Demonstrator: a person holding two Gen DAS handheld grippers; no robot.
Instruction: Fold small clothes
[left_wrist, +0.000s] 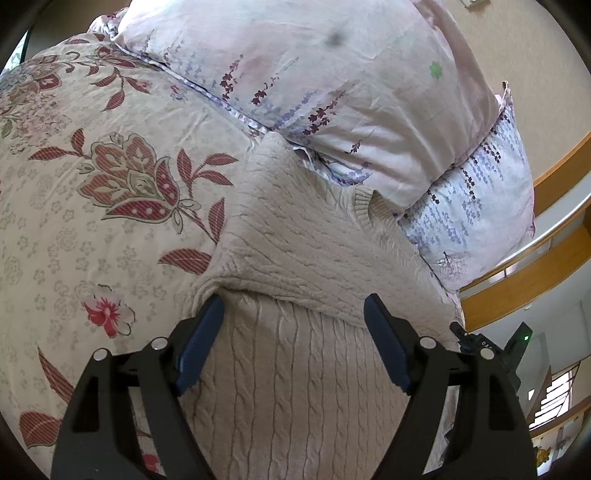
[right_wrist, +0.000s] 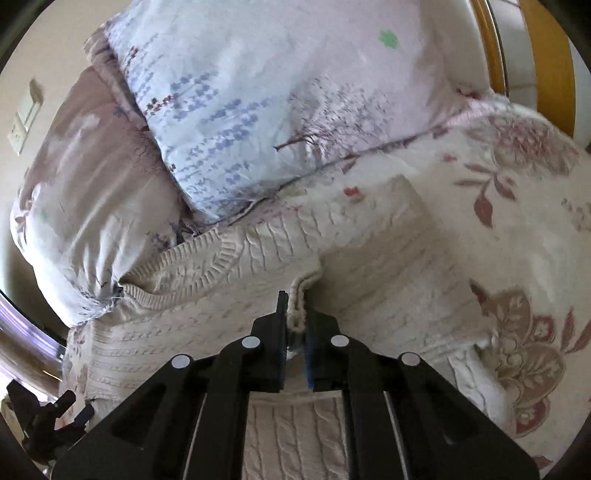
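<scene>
The cream cable-knit sweater (left_wrist: 295, 258) lies on the flowered bedspread (left_wrist: 92, 184) against the pillows (left_wrist: 332, 74), so the right gripper (right_wrist: 295, 314), pinched shut on its thick rolled edge, may lose it mid-fold while the left gripper (left_wrist: 293, 317) gapes wide, holding nothing.

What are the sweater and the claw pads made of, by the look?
Sweater: beige cable knit, likely wool or acrylic yarn; raised braids and a ribbed hem show, matte and soft. Pads on the left claw: dark blue, smooth, matte, probably rubber or foam. Claw frames: black, likely plastic.
</scene>
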